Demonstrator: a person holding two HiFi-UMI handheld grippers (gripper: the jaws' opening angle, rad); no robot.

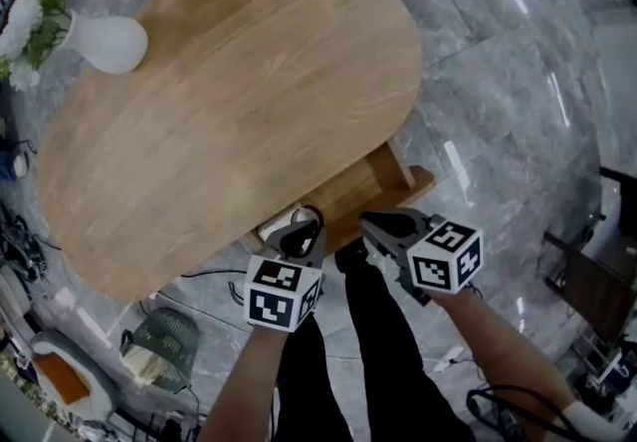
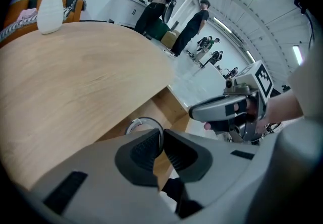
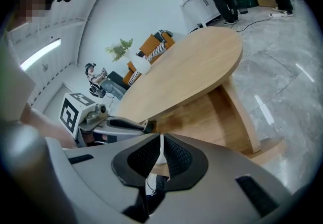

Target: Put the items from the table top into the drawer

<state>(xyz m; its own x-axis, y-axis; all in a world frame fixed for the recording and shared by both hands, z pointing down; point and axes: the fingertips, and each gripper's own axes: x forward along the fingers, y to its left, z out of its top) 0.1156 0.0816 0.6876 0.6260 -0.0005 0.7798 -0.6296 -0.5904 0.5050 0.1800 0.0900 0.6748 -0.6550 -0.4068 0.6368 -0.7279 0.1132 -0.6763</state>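
Left gripper [image 2: 162, 140] clamped on metal ring [image 2: 137, 120]; right gripper [image 3: 160, 140] nips thin white strip [image 3: 161, 150]. Both hang off the table [image 1: 229, 111] at its near edge, likely for carrying to the drawer.

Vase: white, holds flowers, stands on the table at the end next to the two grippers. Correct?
Not quite. The white vase holds flowers and stands on the table, but at the far end, away from the left gripper and right gripper, which are at the near edge. The head view shows it.
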